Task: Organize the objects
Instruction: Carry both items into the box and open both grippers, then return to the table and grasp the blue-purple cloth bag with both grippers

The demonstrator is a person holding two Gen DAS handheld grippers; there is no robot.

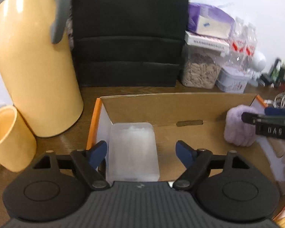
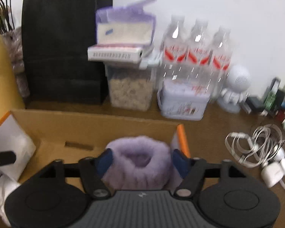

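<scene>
An open cardboard box (image 1: 180, 106) with orange edges lies on the wooden table. A clear plastic case (image 1: 133, 150) rests on the box floor at its left end. My left gripper (image 1: 141, 152) stands open over the case, its blue fingers wider than the case, with a clear gap on the right side. A fluffy lilac scrunchie (image 2: 138, 159) sits in the right end of the cardboard box (image 2: 85, 125). My right gripper (image 2: 142, 160) is open around it, the fluff brushing both fingers. From the left wrist view, the scrunchie (image 1: 239, 127) lies just beyond the right gripper (image 1: 267, 121).
A tall yellow jug (image 1: 36, 72) and a yellow cup (image 1: 7, 138) stand left of the box. Behind it are a black paper bag (image 1: 129, 38), a clear jar of seeds (image 1: 199, 72), a lilac tin (image 2: 182, 102) and water bottles (image 2: 195, 53). White cables with chargers (image 2: 256, 148) lie to the right.
</scene>
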